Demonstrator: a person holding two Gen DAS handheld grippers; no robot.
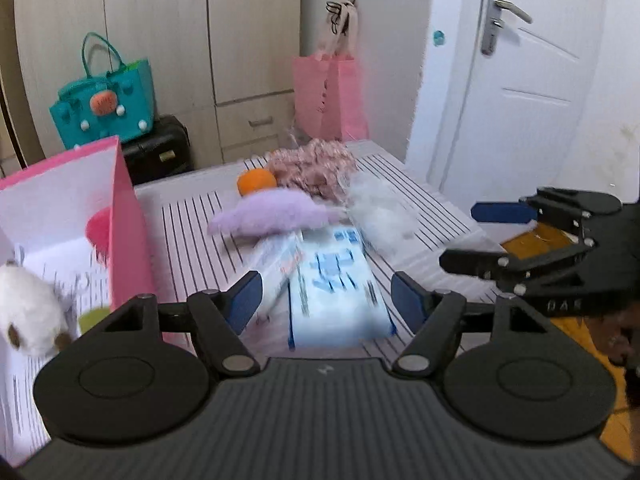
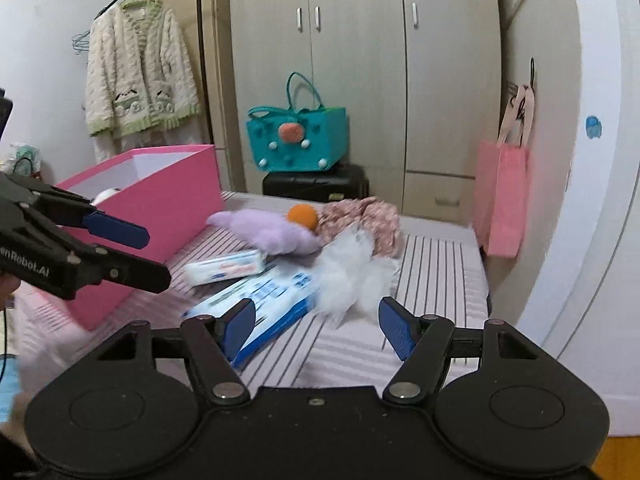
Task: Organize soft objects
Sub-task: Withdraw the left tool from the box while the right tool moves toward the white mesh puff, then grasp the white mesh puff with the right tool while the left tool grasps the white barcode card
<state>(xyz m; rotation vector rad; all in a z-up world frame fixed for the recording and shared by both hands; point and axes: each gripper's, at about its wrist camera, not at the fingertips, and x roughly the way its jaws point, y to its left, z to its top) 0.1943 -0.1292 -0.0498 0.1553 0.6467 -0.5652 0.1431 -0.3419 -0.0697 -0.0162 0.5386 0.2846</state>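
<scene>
- At the far left, a pink box [image 1: 120, 216] is seen standing open on the striped surface [image 1: 404, 184]; a white plush toy [image 1: 28, 312] and a red round item [image 1: 98, 230] are seen inside it, the toy low against the near wall.
- In the right wrist view the left gripper [image 2: 136, 256] is seen hanging in front of the box, above the surface.
- From its own camera, the left gripper [image 1: 326, 300] is seen with its blue fingers [image 1: 244, 300] held about half apart; nothing is pressed by them, though a blue-and-white packet [image 1: 336, 292] lies on the surface below the gap.
- A second, smaller packet [image 2: 226, 268] is seen just left of the first, partly tucked under a purple plush [image 1: 276, 212].
- An orange ball [image 1: 256, 182] is seen behind the purple plush, touching it, and a crumpled floral cloth [image 1: 316, 168] is heaped just to the right.
- A white fluffy piece [image 2: 352, 276] is laid in front of the cloth, beside the larger packet's far end.
- The right gripper [image 2: 318, 328] is held above the near part of the surface, its fingers [image 2: 394, 328] spread fairly wide and closed on nothing; the white fluff lies just beyond them.
- At the back, a teal bag [image 2: 298, 140] is set on a black case [image 2: 316, 184], and a pink paper bag [image 2: 502, 200] is hung at the wall on the right.
</scene>
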